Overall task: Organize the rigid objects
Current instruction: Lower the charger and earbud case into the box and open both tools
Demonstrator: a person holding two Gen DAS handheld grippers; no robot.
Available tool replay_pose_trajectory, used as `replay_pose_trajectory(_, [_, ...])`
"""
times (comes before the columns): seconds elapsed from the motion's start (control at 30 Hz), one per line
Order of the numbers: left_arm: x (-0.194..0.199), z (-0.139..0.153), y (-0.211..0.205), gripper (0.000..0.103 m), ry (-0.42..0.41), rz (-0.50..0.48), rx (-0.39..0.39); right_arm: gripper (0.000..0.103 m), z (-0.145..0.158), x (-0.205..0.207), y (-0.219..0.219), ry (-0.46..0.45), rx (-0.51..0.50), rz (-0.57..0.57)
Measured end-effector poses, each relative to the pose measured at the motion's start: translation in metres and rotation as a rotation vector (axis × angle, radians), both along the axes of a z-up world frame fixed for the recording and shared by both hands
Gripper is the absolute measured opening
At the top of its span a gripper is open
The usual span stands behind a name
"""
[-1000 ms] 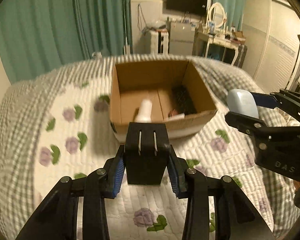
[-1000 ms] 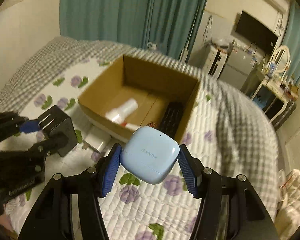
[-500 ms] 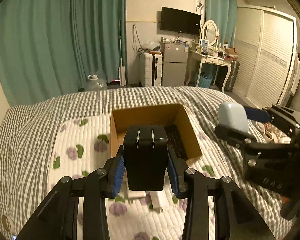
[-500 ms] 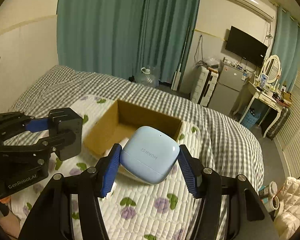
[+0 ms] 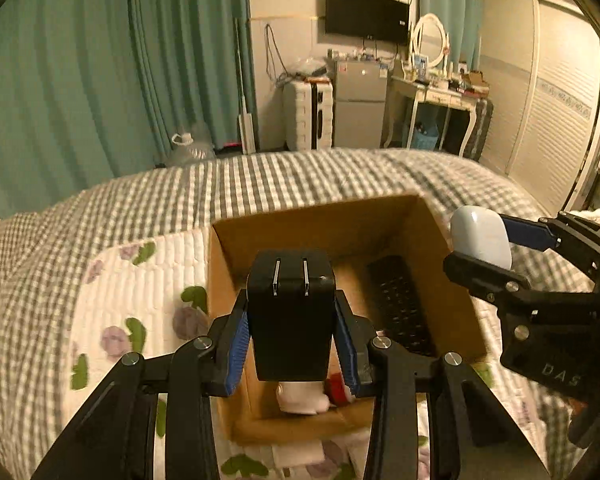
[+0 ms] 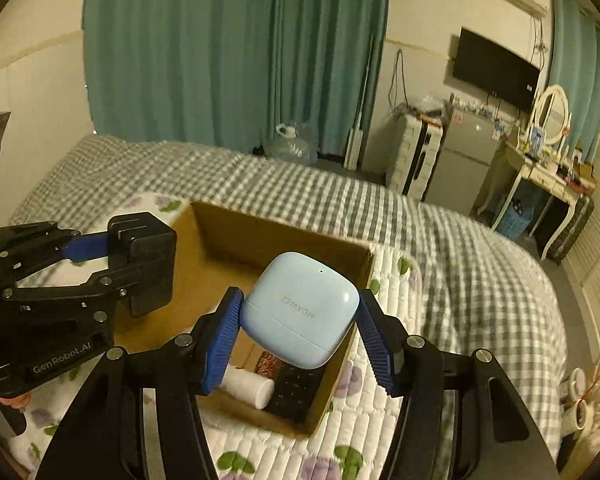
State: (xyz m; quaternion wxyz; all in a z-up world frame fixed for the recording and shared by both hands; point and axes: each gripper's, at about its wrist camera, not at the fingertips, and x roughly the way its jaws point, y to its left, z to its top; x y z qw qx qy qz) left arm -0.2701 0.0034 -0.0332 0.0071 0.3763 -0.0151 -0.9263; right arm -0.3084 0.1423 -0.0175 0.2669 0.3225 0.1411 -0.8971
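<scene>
Broadly, a bed (image 5: 320,184) with a grey gingham cover and a floral quilt (image 5: 140,300) carries an open cardboard box (image 5: 332,224). Inside the box lie a black remote control (image 5: 400,304) along the right wall and a white bottle (image 6: 246,386) near the front. Above the box, the left tool (image 5: 292,336) grips a black power adapter (image 5: 291,312), prongs pointing away, and the right tool (image 6: 300,336) clamps a pale blue HUAWEI earbuds case (image 6: 300,308).

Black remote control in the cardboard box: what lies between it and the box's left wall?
In the right wrist view, a white cylindrical bottle lies beside the remote.
</scene>
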Motion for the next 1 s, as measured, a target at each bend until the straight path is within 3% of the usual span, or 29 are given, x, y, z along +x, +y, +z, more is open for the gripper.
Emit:
replay_pose_trajectory(0.07, [-0.009, -0.014, -0.001, 0.039, -0.006, -0.008, -0.015, 0.057, -0.026, -0.018, -0.004, -0.030, 0.008, -0.009])
replay_pose_trajectory(0.2, [-0.023, -0.035, -0.003, 0.039, -0.024, -0.024, 0.003, 0.057, -0.049, -0.036, -0.005, -0.050, -0.011, -0.010])
replay_pose_trajectory(0.5, [-0.034, -0.061, 0.002, 0.041, -0.125, -0.010, 0.009, 0.057, -0.063, -0.042, -0.007, -0.066, -0.004, -0.003])
replay_pose_trajectory(0.67, [-0.016, -0.041, 0.001, 0.051, -0.070, 0.004, 0.001, 0.057, -0.059, -0.039, -0.007, -0.082, 0.014, -0.001])
replay_pose_trajectory(0.9, [0.008, -0.011, -0.017, 0.053, -0.017, 0.033, -0.008, 0.058, -0.065, -0.042, -0.021, -0.104, 0.006, 0.005])
replay_pose_trajectory(1.0, [0.025, 0.000, -0.023, 0.060, -0.003, 0.041, -0.011, 0.061, -0.064, -0.042, -0.026, -0.107, 0.002, -0.009])
